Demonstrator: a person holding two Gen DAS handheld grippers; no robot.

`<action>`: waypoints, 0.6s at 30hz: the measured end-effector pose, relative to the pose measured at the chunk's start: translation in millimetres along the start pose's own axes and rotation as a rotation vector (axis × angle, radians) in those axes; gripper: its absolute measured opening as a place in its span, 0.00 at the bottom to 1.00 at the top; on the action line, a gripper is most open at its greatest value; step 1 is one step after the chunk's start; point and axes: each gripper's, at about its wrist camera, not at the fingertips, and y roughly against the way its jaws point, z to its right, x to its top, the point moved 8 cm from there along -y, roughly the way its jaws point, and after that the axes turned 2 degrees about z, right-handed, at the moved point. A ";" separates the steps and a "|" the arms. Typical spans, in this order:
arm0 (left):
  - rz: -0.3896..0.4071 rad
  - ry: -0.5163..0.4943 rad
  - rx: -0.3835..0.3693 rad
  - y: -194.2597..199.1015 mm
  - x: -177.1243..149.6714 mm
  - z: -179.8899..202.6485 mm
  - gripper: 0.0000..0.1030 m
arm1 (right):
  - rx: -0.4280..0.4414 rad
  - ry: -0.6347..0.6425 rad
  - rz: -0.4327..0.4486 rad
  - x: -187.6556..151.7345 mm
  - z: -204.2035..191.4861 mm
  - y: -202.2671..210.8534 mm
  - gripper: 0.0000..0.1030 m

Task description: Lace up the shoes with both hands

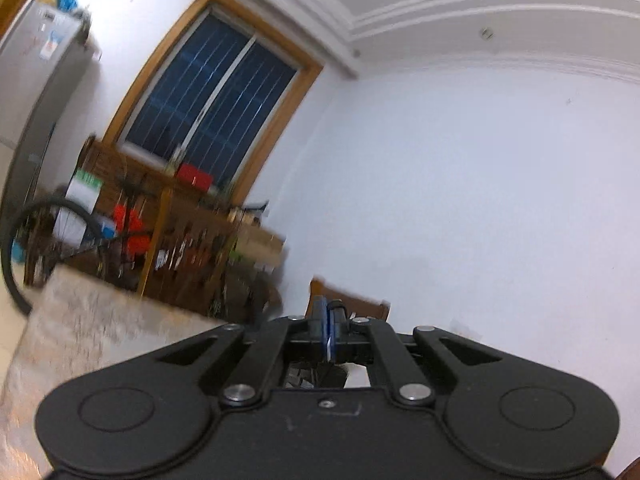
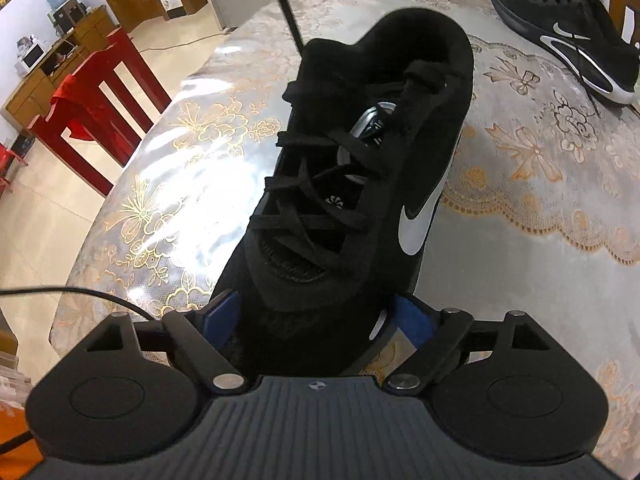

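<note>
A: Containers? Only the near shoe (image 2: 360,168) counts — open mouth, grey insole (image 2: 370,126) with print showing inside, black laces (image 2: 320,184) criss-crossed over the opening.

B: Location?

A: Sitting on the table (image 2: 540,240), floral lace-pattern cloth under clear plastic. Toe end toward camera, heel away. White swoosh on the side.

B: Right gripper (image 2: 316,320)?

A: Angled steeply down at the table. Clamped around the toe end, blue pads (image 2: 222,310) pressed against both sides of the shoe.

B: Left gripper (image 1: 330,330)?

A: Pointing level, looking at white wall and window (image 1: 212,96). Blue pads together, fully clenched. Holding anything — cannot tell from that view, tips too small and blurred.

B: Lace?

A: One black lace strand (image 2: 286,4) running taut from the shoe's near-heel area up and out the top edge of the right wrist view. Upper end cut off, so no telling where it ends.

B: Other stuff?

A: Second shoe (image 2: 568,36) far right on the table, well apart, same black with white swoosh, partly cropped by frame edge. Red chair (image 2: 96,108) beside the table on the left. Thin black cable (image 2: 80,292) across lower left.

B: Hard to read?

A: Left wrist view motion-blurred; shelf clutter (image 1: 180,240) and bike wheel (image 1: 24,248) smeared. Table edge (image 1: 100,320) barely visible there. Shoe toe hidden behind right gripper body.
</note>
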 end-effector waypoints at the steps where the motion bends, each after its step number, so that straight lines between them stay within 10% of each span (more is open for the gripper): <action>1: -0.003 -0.020 0.002 1.5 2.5 4.5 0.01 | -0.002 -0.001 0.000 0.2 -0.9 -1.1 0.86; 9: -0.055 -0.112 0.092 12.4 -5.2 9.6 0.01 | 0.010 -0.080 0.068 4.8 5.8 4.8 0.80; 15: -0.087 -0.047 0.178 34.0 -20.2 -18.7 0.02 | -0.141 -0.029 0.411 34.9 37.5 68.0 0.75; 18: -0.105 -0.009 0.219 46.8 -27.6 -30.1 0.02 | -0.065 -0.009 0.466 56.5 38.1 70.2 0.73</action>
